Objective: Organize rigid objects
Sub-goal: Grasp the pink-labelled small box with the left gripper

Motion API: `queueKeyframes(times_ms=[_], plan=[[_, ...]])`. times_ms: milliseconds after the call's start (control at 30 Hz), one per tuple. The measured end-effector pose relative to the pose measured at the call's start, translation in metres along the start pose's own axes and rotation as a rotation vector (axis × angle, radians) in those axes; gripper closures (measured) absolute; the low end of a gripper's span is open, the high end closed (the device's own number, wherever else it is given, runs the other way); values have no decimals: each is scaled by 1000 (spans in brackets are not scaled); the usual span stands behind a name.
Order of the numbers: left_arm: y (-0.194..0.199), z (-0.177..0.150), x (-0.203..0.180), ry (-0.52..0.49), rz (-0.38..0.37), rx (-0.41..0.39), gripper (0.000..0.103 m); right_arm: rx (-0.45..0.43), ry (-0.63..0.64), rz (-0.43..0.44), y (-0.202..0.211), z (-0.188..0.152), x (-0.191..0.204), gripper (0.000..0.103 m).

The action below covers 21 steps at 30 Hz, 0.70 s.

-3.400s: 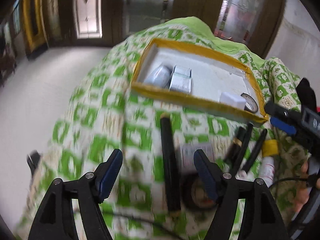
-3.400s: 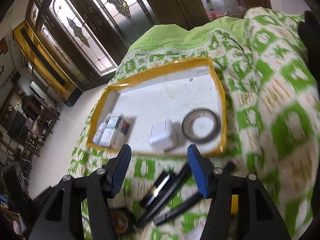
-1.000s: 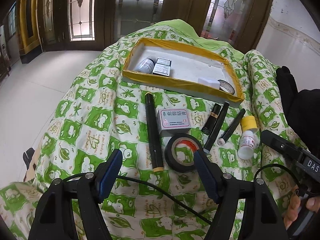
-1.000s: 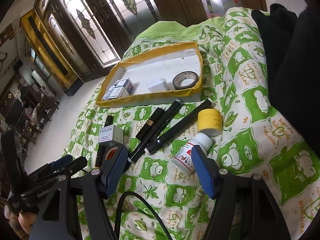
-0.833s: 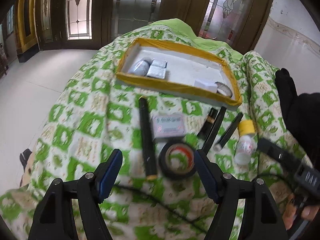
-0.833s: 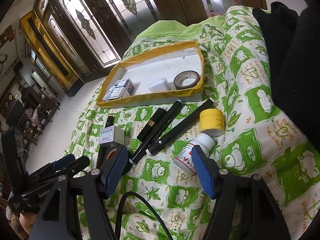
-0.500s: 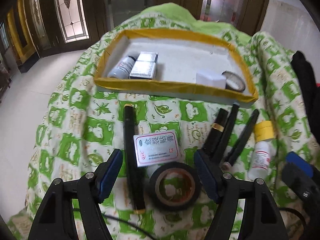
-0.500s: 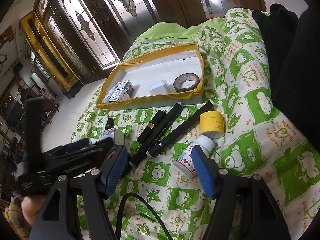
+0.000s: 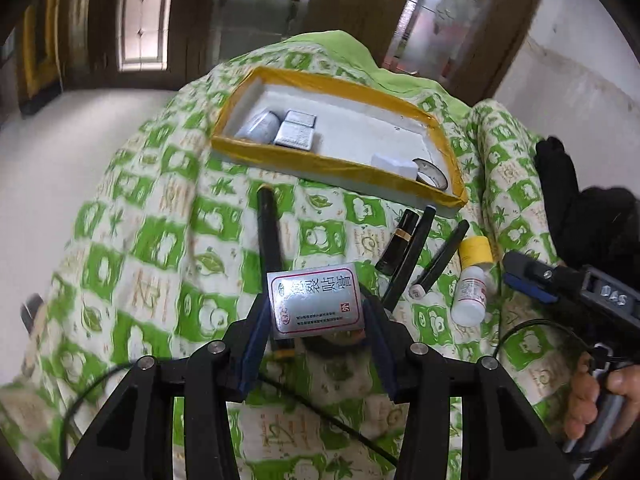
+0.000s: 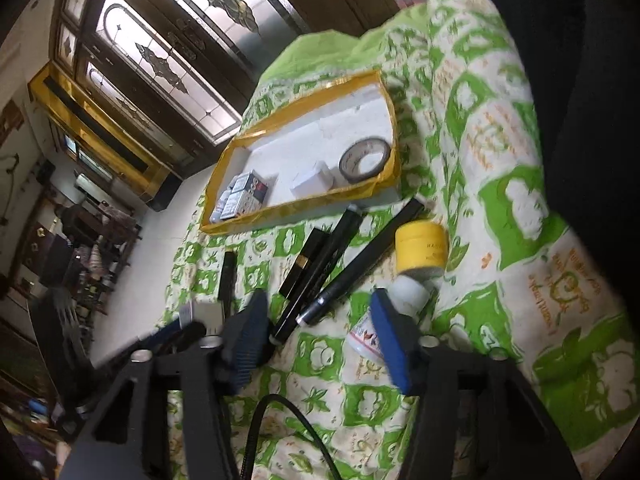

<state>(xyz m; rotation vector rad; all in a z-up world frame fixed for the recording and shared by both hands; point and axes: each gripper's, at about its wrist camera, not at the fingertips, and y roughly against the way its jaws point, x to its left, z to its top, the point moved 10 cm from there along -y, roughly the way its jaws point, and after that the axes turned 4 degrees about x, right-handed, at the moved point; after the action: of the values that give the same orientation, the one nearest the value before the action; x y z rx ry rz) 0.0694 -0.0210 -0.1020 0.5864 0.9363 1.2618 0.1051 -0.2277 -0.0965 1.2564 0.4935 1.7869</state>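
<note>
1. Change: a second ago the flat silver rectangular box with red-bordered label (image 9: 316,303) lay on the green-and-white patterned cloth (image 9: 132,248), ahead of the left tool (image 9: 316,320). It now sits between that tool's blue pads, tilted up from the cloth. Judgement: pickup is under way; transfer to the tray is the step remaining.
2. Left tool: jaws closing, roughly half open, with the pads (image 9: 256,332) against both short sides of the box. A black tape roll lies directly beneath it, mostly hidden.
3. Right tool (image 10: 320,328): jaws closing, nothing gripped. The white plastic bottle with printed label (image 10: 396,308) lies at its right pad, outside the gap; contact cannot be confirmed.
4. Ahead of the right tool: three black pen-like sticks (image 10: 332,256) and a yellow round jar (image 10: 420,250), all on the cloth.
5. Destination: the white foam tray with yellow taped rim (image 9: 328,162) lies well beyond both tools, holding small boxes and a grey tape roll (image 10: 364,158).
</note>
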Motion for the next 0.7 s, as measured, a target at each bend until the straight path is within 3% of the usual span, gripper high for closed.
queueKeyframes(times_ms=[167,367,567,700], plan=[[-6,-2,-11,-44,12,7,53,58,-26,-88,-15,-7,-12,61],[-7,-3,-10,-37,8,16,53,137,-39,-276,-43,-10,-37,65],[-11,-3,-10,-38,19,29,53,158,29,-319,-59,-12,-35,61],[-11,-3,-10,-37,20,28,53,162,43,-302,-61,-12,-34,61]])
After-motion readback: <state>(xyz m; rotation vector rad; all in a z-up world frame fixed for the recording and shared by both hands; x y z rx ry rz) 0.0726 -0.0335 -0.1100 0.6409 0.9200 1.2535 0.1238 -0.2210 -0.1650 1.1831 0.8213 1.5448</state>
